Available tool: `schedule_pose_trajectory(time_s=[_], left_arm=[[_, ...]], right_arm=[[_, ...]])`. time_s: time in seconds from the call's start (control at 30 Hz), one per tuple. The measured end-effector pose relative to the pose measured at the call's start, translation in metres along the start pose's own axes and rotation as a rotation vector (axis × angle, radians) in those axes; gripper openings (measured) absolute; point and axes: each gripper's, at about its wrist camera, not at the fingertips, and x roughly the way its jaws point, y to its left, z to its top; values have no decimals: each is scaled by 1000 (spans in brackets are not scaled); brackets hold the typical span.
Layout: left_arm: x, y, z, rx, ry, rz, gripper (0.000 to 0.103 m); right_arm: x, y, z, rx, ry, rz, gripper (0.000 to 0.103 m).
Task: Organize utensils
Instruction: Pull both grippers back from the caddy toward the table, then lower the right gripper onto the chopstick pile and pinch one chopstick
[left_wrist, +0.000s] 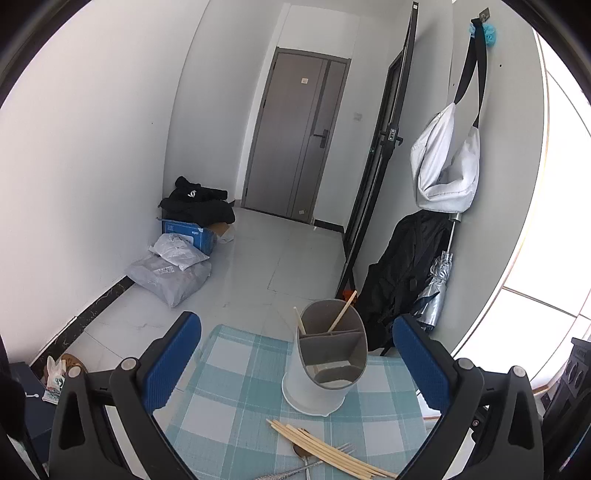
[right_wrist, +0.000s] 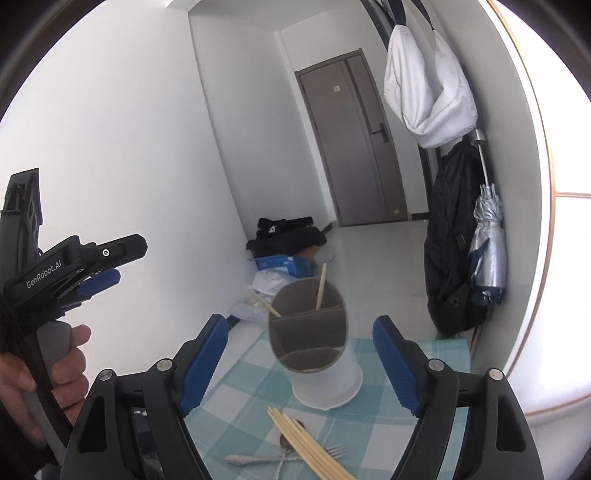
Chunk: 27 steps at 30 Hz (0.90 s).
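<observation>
A white utensil holder (left_wrist: 317, 384) (right_wrist: 325, 380) with a grey divided inside stands on a teal checked placemat (left_wrist: 229, 369) (right_wrist: 243, 398). Two chopsticks (left_wrist: 341, 312) (right_wrist: 320, 291) lean in its far compartment. In front of it lie several loose chopsticks (left_wrist: 325, 448) (right_wrist: 310, 446) across a fork (left_wrist: 345, 447) (right_wrist: 332, 451) and a spoon (left_wrist: 301, 452) (right_wrist: 284, 439). My left gripper (left_wrist: 295, 325) is open, with nothing between its blue pads, and the holder stands ahead of it. My right gripper (right_wrist: 300, 322) is open too and frames the holder without touching it.
In the right wrist view a hand (right_wrist: 70, 365) holds the left gripper (right_wrist: 125, 262) at the far left. Parcels and a blue box (left_wrist: 188, 232) sit on the floor by the left wall. A black backpack (left_wrist: 406, 266), a folded umbrella (right_wrist: 487, 243) and a hanging white bag (left_wrist: 447, 166) line the right wall.
</observation>
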Motion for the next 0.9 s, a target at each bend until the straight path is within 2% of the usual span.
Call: schedule_pose_trajectory(time_s=[0.2,0.4,0.57,0.73,0.8,0.9], left_arm=[[0,4,-25,2,46,6,102],[12,16,-54,-36,135,1,102],[29,29,-82,-59,254,-34,102],[53,43,-116,-140,433,-79,102],[60,44,-123,-134,484,-99,102],[64,44,-127,-107,505,-80,102]], right_arm=[[-3,3,-21,-5,57,-23,86],[3,4,-47,-27,138,-51,89],[17,0,-70,-47,241,-79,89],[35,-10,-88,-28,343,-93,89],[44,-12,-94,-30,385,-93,89],[58,-12,-101,-49,436,-103,89]])
